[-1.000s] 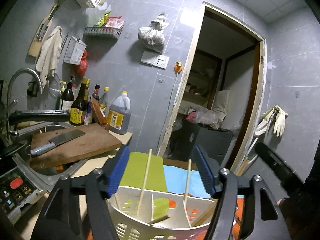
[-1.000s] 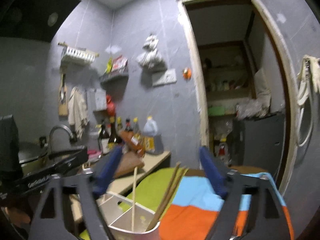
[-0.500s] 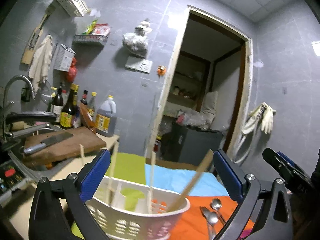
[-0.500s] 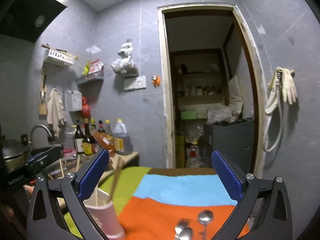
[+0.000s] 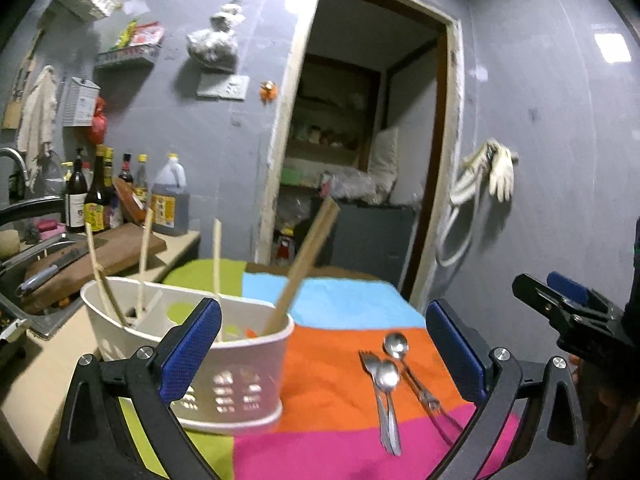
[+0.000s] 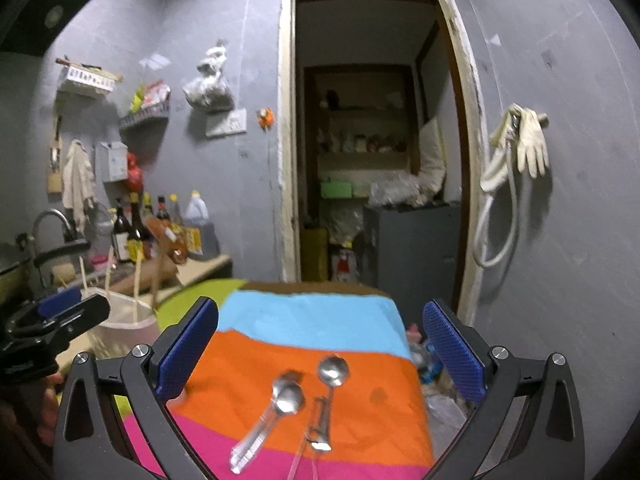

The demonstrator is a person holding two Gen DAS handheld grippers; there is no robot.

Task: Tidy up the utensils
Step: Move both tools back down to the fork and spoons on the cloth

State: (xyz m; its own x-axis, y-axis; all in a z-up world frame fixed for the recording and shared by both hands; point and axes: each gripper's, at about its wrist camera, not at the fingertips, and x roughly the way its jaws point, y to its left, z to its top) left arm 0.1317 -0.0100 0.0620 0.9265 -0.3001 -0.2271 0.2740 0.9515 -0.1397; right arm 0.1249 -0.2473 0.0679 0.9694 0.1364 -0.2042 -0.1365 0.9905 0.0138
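Both tongs, left (image 5: 323, 344) and right (image 6: 320, 346), are spread and hold nothing. Spoons (image 6: 286, 398) and forks (image 5: 370, 362) lie on the bench's striped cloth (image 6: 312, 320) between the right tongs' fingers; the white caddy (image 5: 224, 380) with chopsticks (image 5: 306, 260) stands toward the bench's left edge.

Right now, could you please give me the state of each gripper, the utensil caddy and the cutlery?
left gripper: open, empty.
right gripper: open, empty.
utensil caddy: upright, holding chopsticks on end.
spoons: lying loose on the striped cloth, outside the caddy.
fork: lying partly under a spoon.
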